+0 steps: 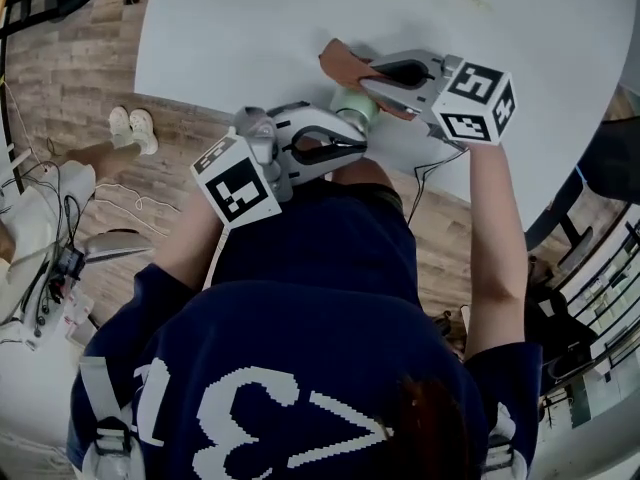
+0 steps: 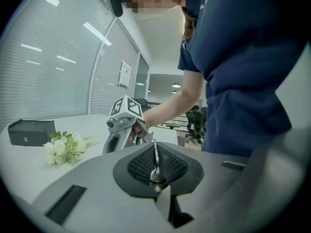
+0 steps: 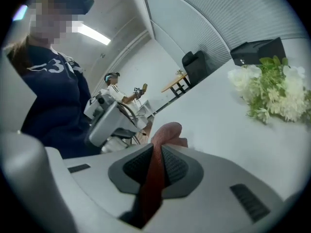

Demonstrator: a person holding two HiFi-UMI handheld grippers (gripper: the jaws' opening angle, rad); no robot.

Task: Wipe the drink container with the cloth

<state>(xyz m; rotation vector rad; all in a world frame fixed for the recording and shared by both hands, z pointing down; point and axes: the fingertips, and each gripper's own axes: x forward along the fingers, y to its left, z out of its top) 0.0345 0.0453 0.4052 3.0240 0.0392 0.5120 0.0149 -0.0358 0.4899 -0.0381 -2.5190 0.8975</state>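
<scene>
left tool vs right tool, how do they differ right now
The left tool pinches a thin metal piece, at the pale green drink container in the head view; the right tool pinches the red-brown cloth. The left tool sits nearer the person, the right tool farther over the table. Both are shut on something.

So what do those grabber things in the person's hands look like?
Both are pale grey plastic with dark ribbed pads. The left gripper and right gripper each carry a white cube printed with black squares. A thin black cable hangs from the right one. The sleeves are short and navy.
</scene>
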